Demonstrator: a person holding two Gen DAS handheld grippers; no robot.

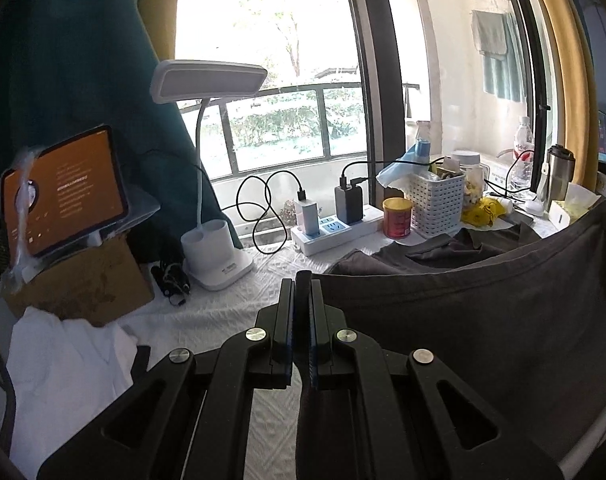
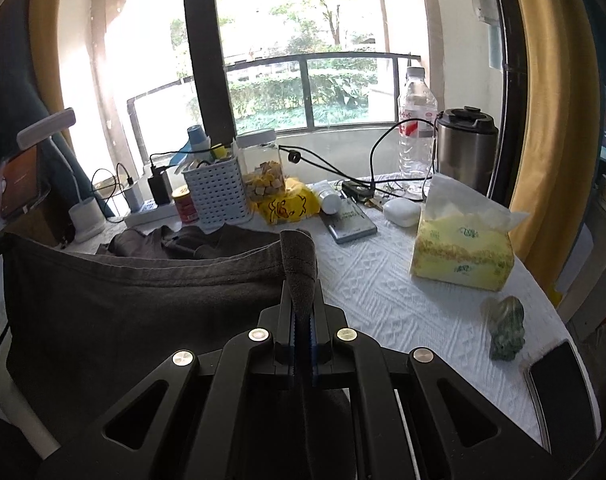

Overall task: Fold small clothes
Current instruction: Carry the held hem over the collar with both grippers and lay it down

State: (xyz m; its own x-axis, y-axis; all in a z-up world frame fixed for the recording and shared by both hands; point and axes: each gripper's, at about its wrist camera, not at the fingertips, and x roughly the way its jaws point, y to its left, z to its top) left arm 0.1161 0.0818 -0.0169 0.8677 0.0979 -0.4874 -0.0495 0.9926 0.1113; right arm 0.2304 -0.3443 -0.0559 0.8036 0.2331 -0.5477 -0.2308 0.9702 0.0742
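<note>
On the left we see a tablet [image 1: 65, 190] propped on a cardboard box [image 1: 83, 284], its orange screen carrying lines of pale text too small for us to read, with a white garment [image 1: 71, 364] crumpled below it. Next comes a white desk lamp [image 1: 209, 84] whose base bears a small dark label we cannot make out, then a white power strip [image 1: 335, 232] with two chargers plugged in, a red can [image 1: 397, 218] with blurred print, and a white basket [image 1: 437, 200]. Our left gripper [image 1: 301, 280] is clamped on one corner of the dark grey shirt [image 1: 463, 312], cloth pinched between its closed jaws. The shirt hangs stretched between both grippers, its hemmed edge running left to right as the long axis, lifted off the white tablecloth [image 2: 383, 292], while the rest of it lies bunched on the table behind, toward the basket. Our right gripper [image 2: 301, 276] is likewise closed on the other corner, a fold of cloth standing up above its tips. Further right lie a yellow bag [image 2: 287, 204] printed with a cartoon drawing, a water bottle [image 2: 417, 120] with a red and white label, a steel tumbler [image 2: 465, 148], a yellow tissue pack [image 2: 463, 248] with green writing too blurred to read, a green figurine [image 2: 507, 328] and a phone [image 2: 563, 388].
</note>
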